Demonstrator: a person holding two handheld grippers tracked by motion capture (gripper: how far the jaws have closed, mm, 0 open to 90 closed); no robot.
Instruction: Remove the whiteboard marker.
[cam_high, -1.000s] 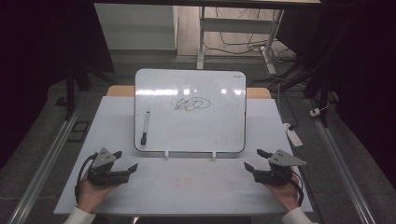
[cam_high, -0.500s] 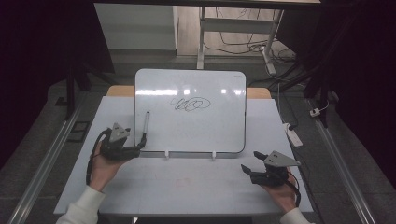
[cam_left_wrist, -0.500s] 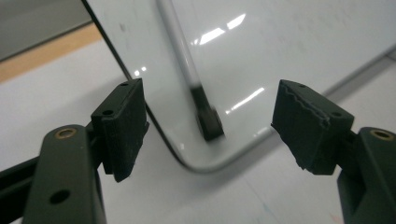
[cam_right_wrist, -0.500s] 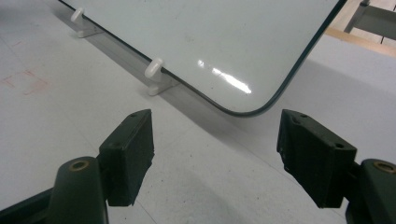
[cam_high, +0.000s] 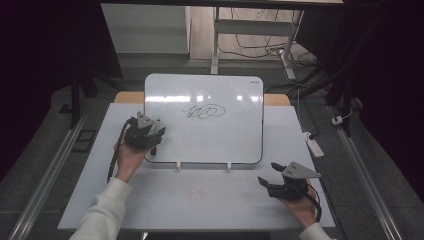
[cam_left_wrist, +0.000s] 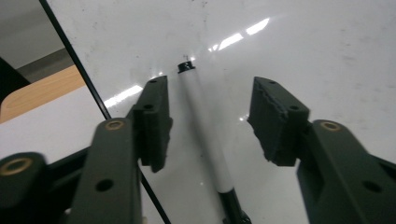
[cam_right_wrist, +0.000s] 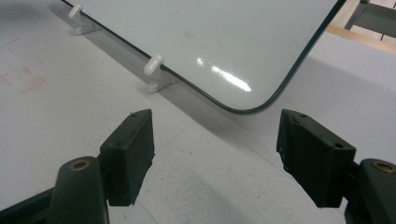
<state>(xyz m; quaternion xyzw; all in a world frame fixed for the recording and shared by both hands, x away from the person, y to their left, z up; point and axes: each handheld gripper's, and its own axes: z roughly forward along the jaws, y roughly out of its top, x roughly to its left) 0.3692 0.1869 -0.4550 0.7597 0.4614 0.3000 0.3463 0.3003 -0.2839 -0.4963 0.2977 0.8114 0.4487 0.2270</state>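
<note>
The table (cam_high: 200, 200) carries a whiteboard (cam_high: 220, 135) bearing a scribble (cam_high: 202, 111). A marker (cam_left_wrist: 205, 135) lies on the board near its left edge. The left gripper (cam_left_wrist: 208, 121) straddles it, fingers (cam_left_wrist: 154, 121) wide apart, nothing gripped: the pickup looks unfinished. The board's rim runs just beside one finger, so room is tight there. The right gripper (cam_high: 272, 182) rests open over bare table.

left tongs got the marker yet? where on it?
Not yet. Left tongs open, jaws either side of the marker barrel mid-length on the whiteboard, not touching. Right tongs open, holding nothing.
</note>
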